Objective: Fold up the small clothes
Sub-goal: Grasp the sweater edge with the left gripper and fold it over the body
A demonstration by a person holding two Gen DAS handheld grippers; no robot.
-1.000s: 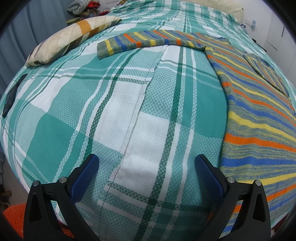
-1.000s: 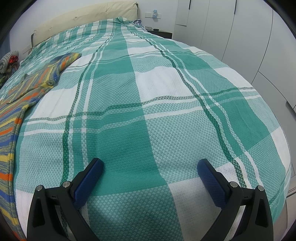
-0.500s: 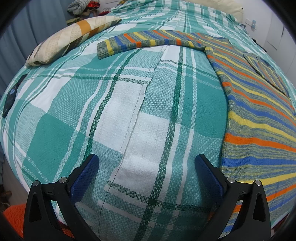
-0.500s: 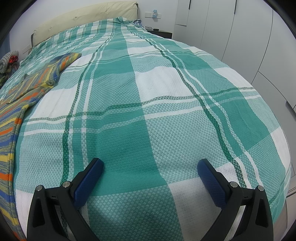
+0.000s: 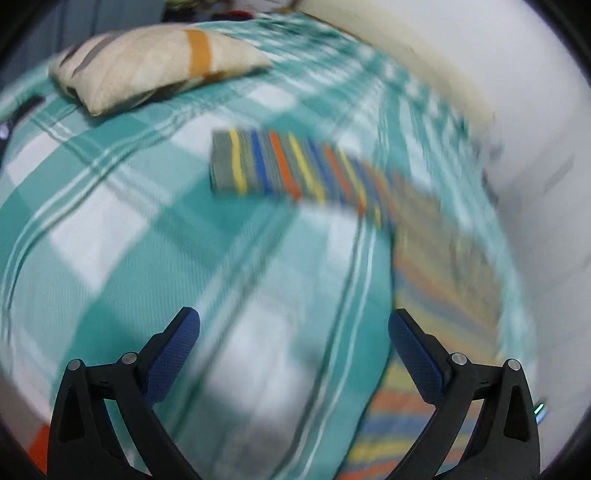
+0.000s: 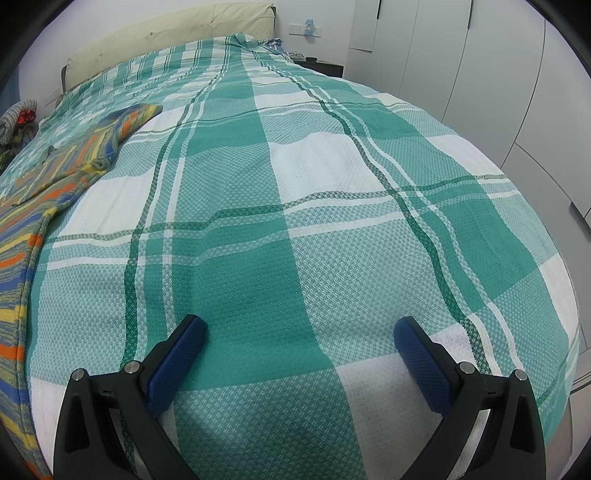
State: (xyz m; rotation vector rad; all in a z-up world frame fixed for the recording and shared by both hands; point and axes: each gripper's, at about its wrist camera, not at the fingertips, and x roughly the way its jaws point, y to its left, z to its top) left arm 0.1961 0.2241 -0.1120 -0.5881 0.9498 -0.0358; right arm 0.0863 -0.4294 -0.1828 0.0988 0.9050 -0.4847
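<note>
Striped sweater [image 5: 280, 166] flat on plaid bedspread [image 6: 295, 221], left gripper [image 5: 293, 339] and right gripper [image 6: 299, 343] both wide apart — holding nothing

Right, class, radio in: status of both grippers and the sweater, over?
Left gripper open, empty, view blurred. Right gripper open, empty, over bedspread. Striped sweater flat, unfolded, sleeve out toward pillow. Nothing in the way.

Bedspread [image 6: 314, 221] — matt waffle-weave cloth

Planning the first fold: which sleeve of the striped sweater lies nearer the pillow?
The sleeve in the left gripper's view, its cuff pointing toward the pillow. The other sleeve points toward the headboard.
</note>
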